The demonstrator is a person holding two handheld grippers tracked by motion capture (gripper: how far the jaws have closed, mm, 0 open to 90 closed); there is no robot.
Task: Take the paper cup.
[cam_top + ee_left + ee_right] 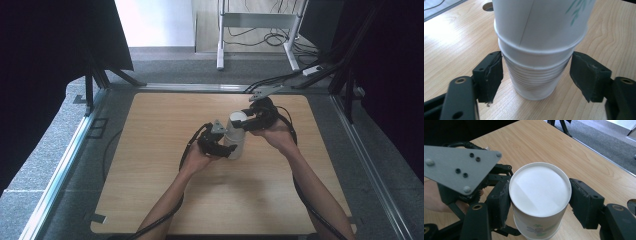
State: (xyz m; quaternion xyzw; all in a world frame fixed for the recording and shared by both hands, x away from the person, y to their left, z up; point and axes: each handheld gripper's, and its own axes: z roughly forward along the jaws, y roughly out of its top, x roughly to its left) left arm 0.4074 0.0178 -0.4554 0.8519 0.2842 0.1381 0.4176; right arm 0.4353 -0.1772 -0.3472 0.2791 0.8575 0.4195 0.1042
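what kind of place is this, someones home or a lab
Likely a lab or recording workspace, not a home: a bare wooden table ringed by black curtains, grey carpet and loose cables beyond it.

High view overhead facing forward, gripper views close, sharing seemingly cup stack (pixel 235 135)

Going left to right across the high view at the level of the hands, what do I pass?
Bare wooden table → left hand → left tool → stack of upside-down paper cups → right tool → right hand → bare table again.
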